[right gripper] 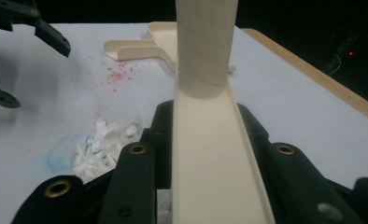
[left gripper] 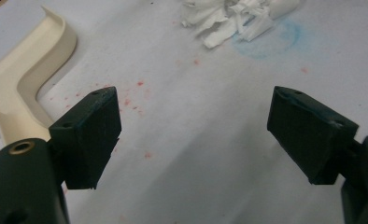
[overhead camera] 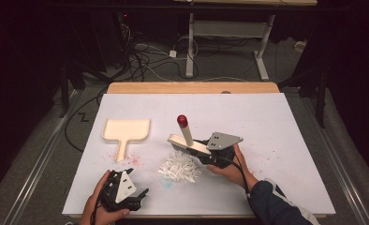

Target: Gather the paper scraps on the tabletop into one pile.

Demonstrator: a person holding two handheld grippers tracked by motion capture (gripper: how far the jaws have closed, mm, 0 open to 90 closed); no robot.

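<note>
With the right gripper (overhead camera: 206, 152) clamped on the brush (overhead camera: 188, 142) just behind the paper scraps (overhead camera: 179, 168), sweep toward the dustpan (overhead camera: 125, 131); the left gripper (overhead camera: 135, 194), jaws spread, should steady it.

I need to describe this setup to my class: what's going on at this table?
A person works with tongs in each hand. The right tongs are shut on a cream brush with a red-tipped handle, beside a pile of white paper scraps. The left tongs are open near the table's front edge. A cream dustpan lies untouched on the white sheet.
</note>
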